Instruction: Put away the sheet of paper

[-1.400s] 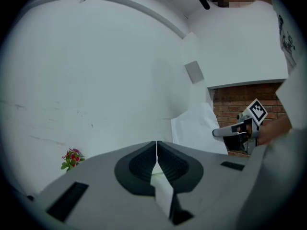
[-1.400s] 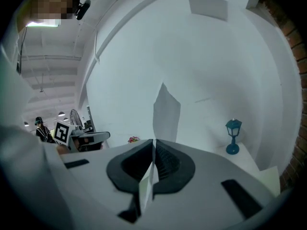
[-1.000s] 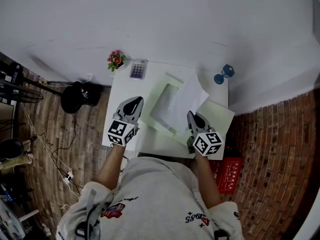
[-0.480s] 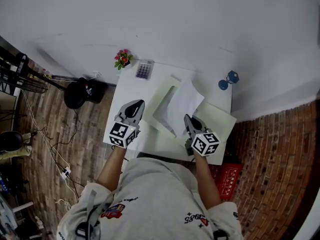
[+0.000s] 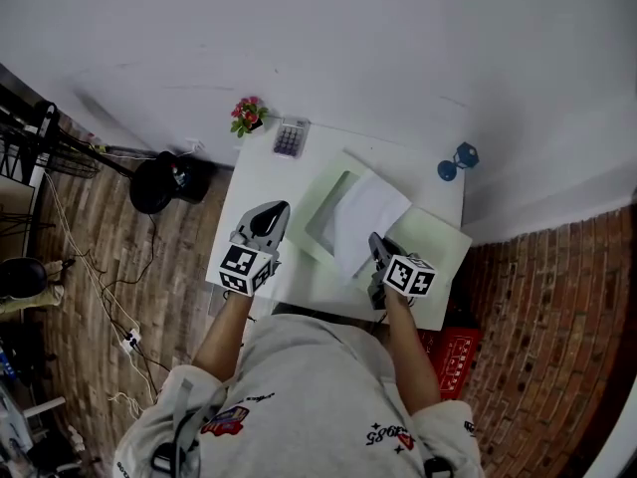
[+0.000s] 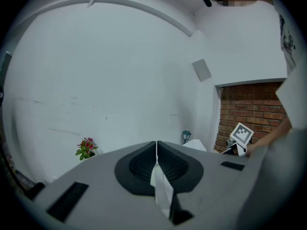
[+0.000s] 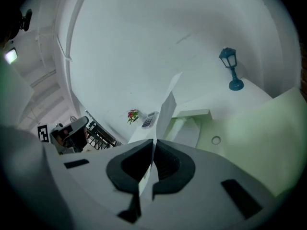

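Observation:
A white sheet of paper hangs over the open pale green folder on the white table. My right gripper is shut on the sheet's near edge. In the right gripper view the sheet stands up edge-on from the shut right gripper, with the folder spread out below. My left gripper hovers over the table's left side, apart from the folder. In the left gripper view the left gripper has its jaws together and nothing sticks out beyond them.
At the table's back edge stand a small flower pot, a calculator and a blue lantern ornament. On the floor are a black round object to the left and a red crate to the right.
The sheet has come down and lies flatter over the folder, drawn slightly towards me by the right gripper. The left gripper has barely moved.

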